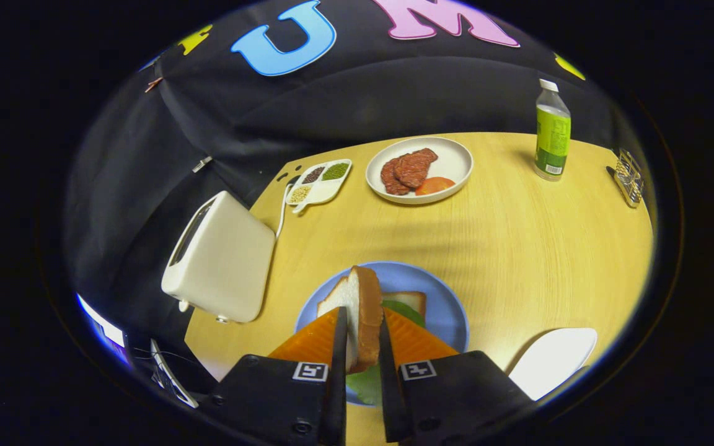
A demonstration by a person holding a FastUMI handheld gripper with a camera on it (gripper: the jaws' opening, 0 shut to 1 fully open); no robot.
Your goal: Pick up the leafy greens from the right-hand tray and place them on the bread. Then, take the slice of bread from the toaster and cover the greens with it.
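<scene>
Bread slice, clamped on edge in our gripper, hangs directly over the blue plate; below it lie the base bread and leafy greens, so we judge it must tip flat.

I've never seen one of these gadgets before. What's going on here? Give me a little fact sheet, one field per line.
gripper: gripper shut on the bread slice, held on edge between its fingers
below it: blue plate with a second bread slice and leafy greens lying on it
toaster: white toaster beside the blue plate, its slot looks empty
farther back: white plate with meat slices and a tomato slice; divided dish of seeds
also on table: green-labelled bottle, white tray
stage: greens already placed, top slice not yet laid down
</scene>
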